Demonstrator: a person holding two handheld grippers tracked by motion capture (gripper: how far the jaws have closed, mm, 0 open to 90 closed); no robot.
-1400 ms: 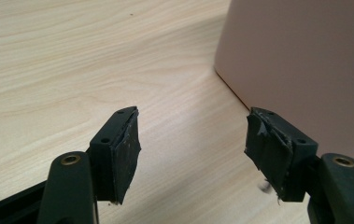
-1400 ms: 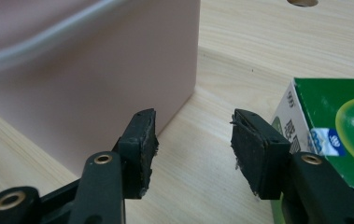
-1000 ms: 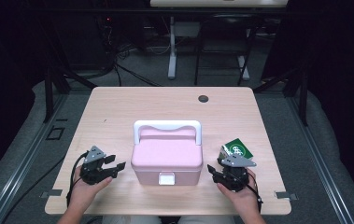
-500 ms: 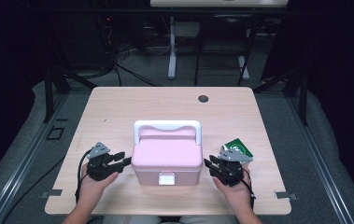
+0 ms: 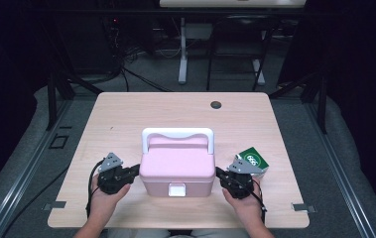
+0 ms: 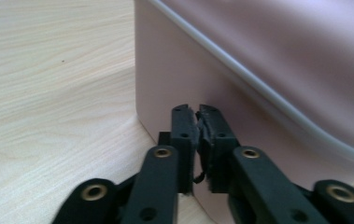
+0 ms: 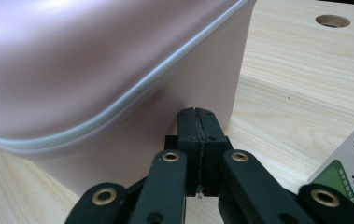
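With both sets of jaws having just closed empty, left gripper (image 5: 135, 172) & right gripper (image 5: 220, 173) sit clenched, tips against the left & right sides of the pink box (image 5: 177, 166), centre-near on table (image 5: 126, 111). Looks like a two-sided squeeze; next: press inward evenly, then lift/shift w/o tipping.

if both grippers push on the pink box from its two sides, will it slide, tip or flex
The pink box looks like rigid moulded plastic, so it should hardly flex. Its base is broad and it sits low on the table, so tipping seems unlikely; it would probably slide on the smooth wood. Its glossy walls may be slippery against the shut left gripper and right gripper. Weight cannot be judged.
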